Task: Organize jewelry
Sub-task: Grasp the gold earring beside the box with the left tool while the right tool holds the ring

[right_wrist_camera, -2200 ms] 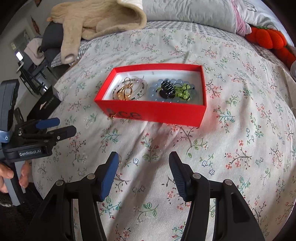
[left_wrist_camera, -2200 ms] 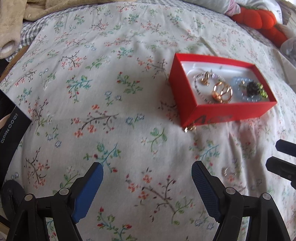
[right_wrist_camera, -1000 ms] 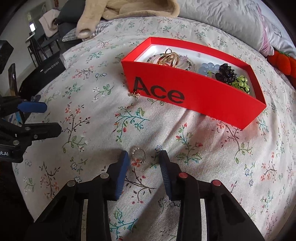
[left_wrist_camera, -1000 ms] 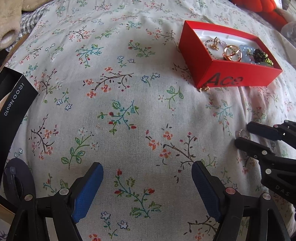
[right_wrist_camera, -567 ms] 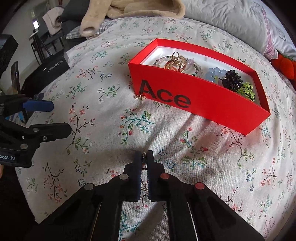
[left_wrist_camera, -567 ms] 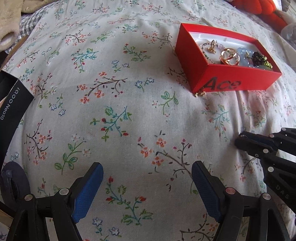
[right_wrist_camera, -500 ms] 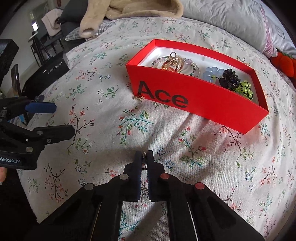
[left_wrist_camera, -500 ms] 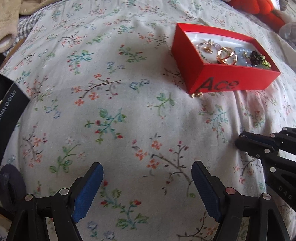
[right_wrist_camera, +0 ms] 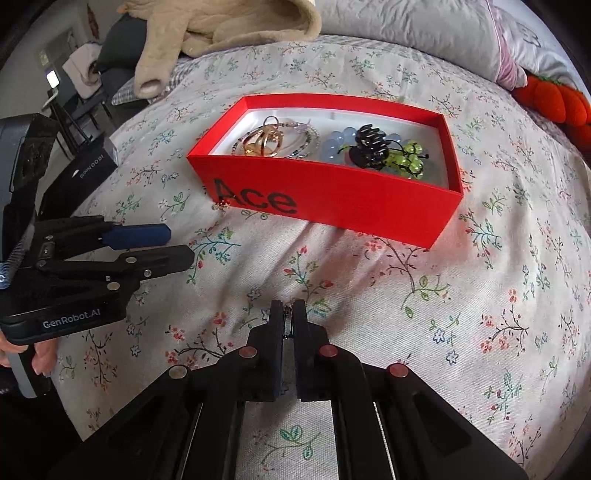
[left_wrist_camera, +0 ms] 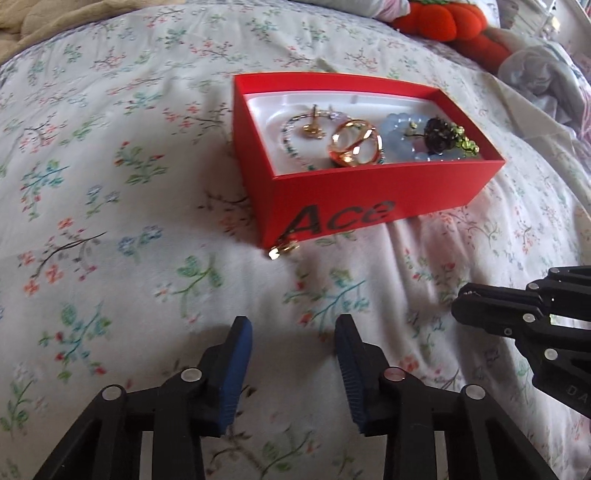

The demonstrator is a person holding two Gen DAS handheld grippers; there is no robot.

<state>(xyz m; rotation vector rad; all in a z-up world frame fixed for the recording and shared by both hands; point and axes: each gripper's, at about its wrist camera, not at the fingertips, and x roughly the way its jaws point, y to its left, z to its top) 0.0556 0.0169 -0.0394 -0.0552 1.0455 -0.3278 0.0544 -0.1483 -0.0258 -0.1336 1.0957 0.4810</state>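
A red "Ace" box (left_wrist_camera: 373,206) (right_wrist_camera: 332,199) lies on the floral bedspread and holds a gold ring (left_wrist_camera: 356,147) (right_wrist_camera: 264,142), a beaded bracelet (left_wrist_camera: 291,136), blue beads (left_wrist_camera: 400,127) and a black-and-green hair piece (right_wrist_camera: 384,151). A small gold earring (left_wrist_camera: 282,251) (right_wrist_camera: 221,206) lies on the sheet at the box's near left corner. My right gripper (right_wrist_camera: 288,314) (left_wrist_camera: 461,299) is shut on a small silver ring (right_wrist_camera: 287,325), lifted off the sheet in front of the box. My left gripper (left_wrist_camera: 293,332) (right_wrist_camera: 177,245) is open and empty, short of the earring.
A beige garment (right_wrist_camera: 221,26) and a grey pillow (right_wrist_camera: 424,33) lie at the bed's far side. An orange plush (left_wrist_camera: 443,22) (right_wrist_camera: 557,99) sits at the far right. A black box (right_wrist_camera: 88,166) stands off the bed's left edge.
My right gripper closed on the small ring and lifted it slightly. My left gripper moved toward the box and earring, and its fingers narrowed.
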